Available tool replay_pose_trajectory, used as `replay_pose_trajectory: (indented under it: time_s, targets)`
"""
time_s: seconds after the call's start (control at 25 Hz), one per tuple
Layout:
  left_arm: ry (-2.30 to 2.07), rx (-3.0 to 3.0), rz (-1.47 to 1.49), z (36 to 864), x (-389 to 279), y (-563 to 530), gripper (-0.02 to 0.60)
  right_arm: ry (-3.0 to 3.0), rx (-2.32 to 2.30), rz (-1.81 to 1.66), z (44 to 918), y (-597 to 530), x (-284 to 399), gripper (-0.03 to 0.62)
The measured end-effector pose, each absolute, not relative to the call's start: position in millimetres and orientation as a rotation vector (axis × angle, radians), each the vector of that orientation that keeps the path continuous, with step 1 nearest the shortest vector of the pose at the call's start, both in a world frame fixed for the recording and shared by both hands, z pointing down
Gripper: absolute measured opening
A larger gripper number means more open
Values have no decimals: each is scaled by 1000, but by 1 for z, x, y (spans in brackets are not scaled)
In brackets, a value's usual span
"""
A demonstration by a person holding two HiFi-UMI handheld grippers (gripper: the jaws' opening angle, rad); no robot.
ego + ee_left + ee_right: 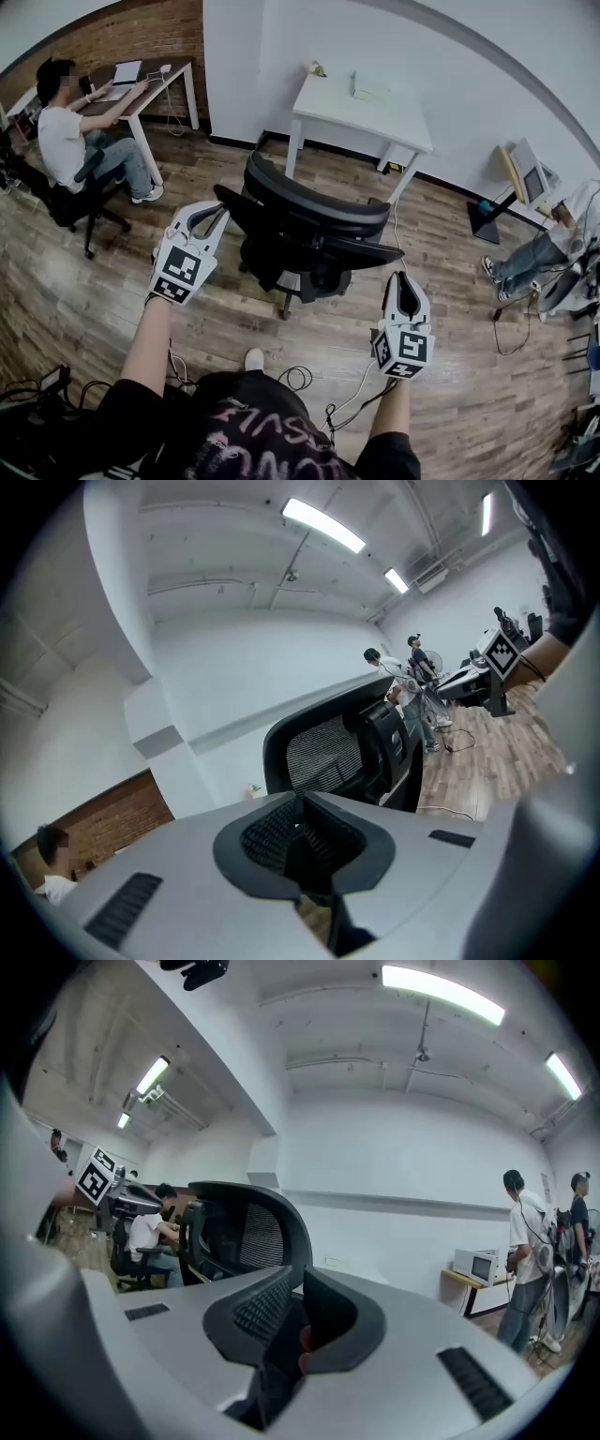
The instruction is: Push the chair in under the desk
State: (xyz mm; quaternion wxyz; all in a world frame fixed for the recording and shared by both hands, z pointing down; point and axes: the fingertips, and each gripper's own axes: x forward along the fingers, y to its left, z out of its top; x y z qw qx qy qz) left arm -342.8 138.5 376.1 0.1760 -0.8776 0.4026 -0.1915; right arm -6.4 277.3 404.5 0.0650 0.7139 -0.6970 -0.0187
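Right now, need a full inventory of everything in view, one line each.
chair: one, black, mid-floor, not under the white desk
white desk: one, white, at the far wall beyond the chair
box: one, whitish, on the white desk
wooden desk: one, brown top, white legs, far left by the brick wall
laptop: one, pale, on the wooden desk
seated person: one, white shirt, at the wooden desk
second person: one, right edge, partly cut off
cables: several, black and white, on the floor near the feet
left gripper: one, white, shut, empty, left of chair
right gripper: one, white, shut, empty, right of chair
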Motion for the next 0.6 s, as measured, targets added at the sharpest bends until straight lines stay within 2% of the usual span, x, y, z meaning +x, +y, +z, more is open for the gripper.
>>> replay_pose_trajectory:
  time_s: [0.12, 0.2, 0.6]
  targets:
    - [1080, -2474, -603, 382, -340, 129, 23, -2129, 2074, -67, 409, 267, -13, 36]
    - [1030, -2463, -663, 390, -336, 123, 50, -2147, 2018, -68, 413, 261, -16, 121]
    - [767, -2316, -961, 430, -320, 100, 134, -1990, 1675, -199, 435, 234, -22, 189]
